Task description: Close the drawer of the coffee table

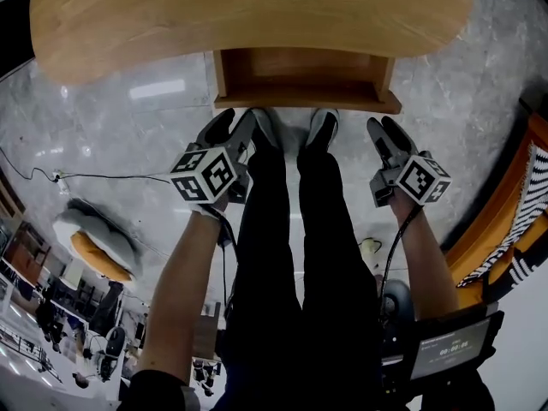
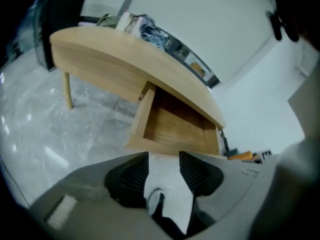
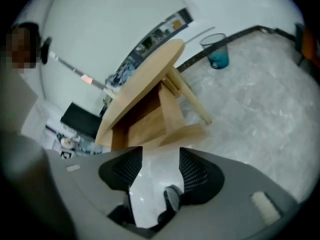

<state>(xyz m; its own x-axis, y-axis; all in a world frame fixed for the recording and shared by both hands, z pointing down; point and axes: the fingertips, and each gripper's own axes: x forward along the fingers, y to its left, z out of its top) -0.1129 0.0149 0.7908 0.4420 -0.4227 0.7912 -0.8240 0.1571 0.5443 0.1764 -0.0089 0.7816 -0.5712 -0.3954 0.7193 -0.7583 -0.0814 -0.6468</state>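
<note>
Pale wooden drawer [image 1: 304, 80], pulled well out.
Juts from under curved wooden surface [image 1: 248, 15], just ahead of left claw [image 1: 233, 128] and right claw [image 1: 382, 128], both spread, pinching nothing.

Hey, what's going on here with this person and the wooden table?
A person stands in front of a wooden coffee table with a gripper in each hand. The table's drawer is pulled out and looks empty. The left gripper and the right gripper hover just short of the drawer's front, one toward each end, jaws apart with nothing between them. Neither touches the drawer, so it has not been closed yet.
</note>
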